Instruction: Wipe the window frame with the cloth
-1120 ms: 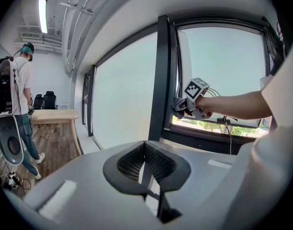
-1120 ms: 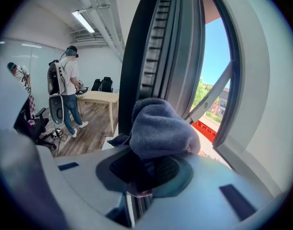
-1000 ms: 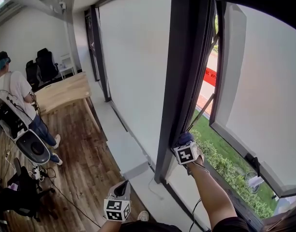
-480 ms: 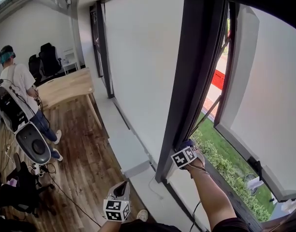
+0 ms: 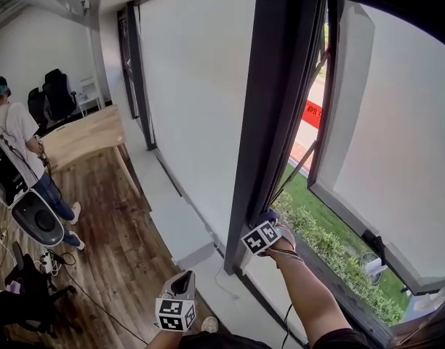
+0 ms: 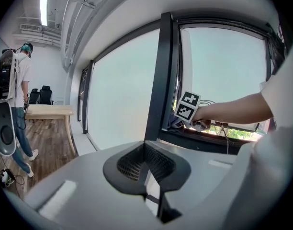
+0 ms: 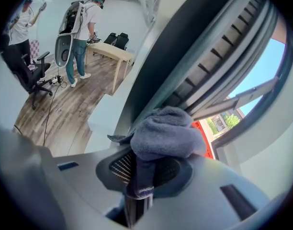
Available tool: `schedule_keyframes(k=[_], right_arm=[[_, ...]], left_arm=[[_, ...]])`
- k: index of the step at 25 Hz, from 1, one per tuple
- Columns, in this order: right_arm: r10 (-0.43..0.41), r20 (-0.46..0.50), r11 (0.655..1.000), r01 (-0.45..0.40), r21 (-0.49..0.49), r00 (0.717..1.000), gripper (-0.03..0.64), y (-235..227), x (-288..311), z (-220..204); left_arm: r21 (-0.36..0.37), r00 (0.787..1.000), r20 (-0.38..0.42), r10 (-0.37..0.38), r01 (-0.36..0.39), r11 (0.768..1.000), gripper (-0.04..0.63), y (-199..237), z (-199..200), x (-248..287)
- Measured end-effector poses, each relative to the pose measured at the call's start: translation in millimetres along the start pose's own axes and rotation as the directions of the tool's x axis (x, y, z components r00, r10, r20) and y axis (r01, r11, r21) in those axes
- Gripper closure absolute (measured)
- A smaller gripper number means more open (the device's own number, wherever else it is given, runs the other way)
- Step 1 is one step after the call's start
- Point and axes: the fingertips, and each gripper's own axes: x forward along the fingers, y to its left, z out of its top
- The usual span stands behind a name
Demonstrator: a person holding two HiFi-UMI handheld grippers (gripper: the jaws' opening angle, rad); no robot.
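cloth (image 7: 166,131), grey-blue, bunched into a wad, pinched betw. the jaws of the right gripper (image 7: 141,174). jaws closed on its lower fold, the rest bulges out over the tips. in the right gripper view the wad is pressed against the window frame (image 7: 199,61), at the foot of the dark upright where the ribbed seal channels run up toward 1 o'clock. in the head view the cloth (image 5: 270,216) sits at approx. 5 o'clock from centre, in the bottom corner of the opening, w/ the gripper's marker cube (image 5: 260,238) just below it at 7 o'clock and the person's forearm (image 5: 310,300) trailing off to 5 o'clock.

window sash (image 5: 321,115) is swung outward, stay arm (image 5: 295,169) slanting across the gap. outside at 4 o'clock: hedge and grass (image 5: 331,249). red sign (image 5: 312,113) shows thru the gap at 2 o'clock.

left gripper (image 5: 180,286) is low at 6 o'clock, well apart from the frame, over the floor. its own view shows jaws together, nothing betw. them, pointed toward the frame w/ the right gripper at 1 o'clock.

indoors: pale ledge (image 5: 180,224) along the wall base, wood floor (image 5: 113,246), wooden table (image 5: 81,133) at 9–10 o'clock. a second person (image 5: 11,133) w/ a backpack rig stands at 9 o'clock, dark office chairs (image 5: 54,95) beyond.
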Motion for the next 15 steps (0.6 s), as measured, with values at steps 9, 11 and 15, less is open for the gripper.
schedule_keyframes(k=[9, 11, 15], right_arm=[[-0.013, 0.046, 0.999, 0.012, 0.037, 0.999, 0.537, 0, -5, -7], [0.005, 0.05, 0.998, -0.007, 0.056, 0.999, 0.535, -1, -8, -11], [0.019, 0.04, 0.998, -0.021, 0.055, 0.999, 0.534, 0, -17, -25]], left_arm=[[0.021, 0.999, 0.012, -0.047, 0.047, 0.999, 0.589, -16, 13, 14], [0.021, 0.999, 0.015, -0.05, 0.049, 0.999, 0.589, -18, 14, 15], [0.018, 0.999, 0.012, -0.05, 0.05, 0.999, 0.589, -18, 15, 19]])
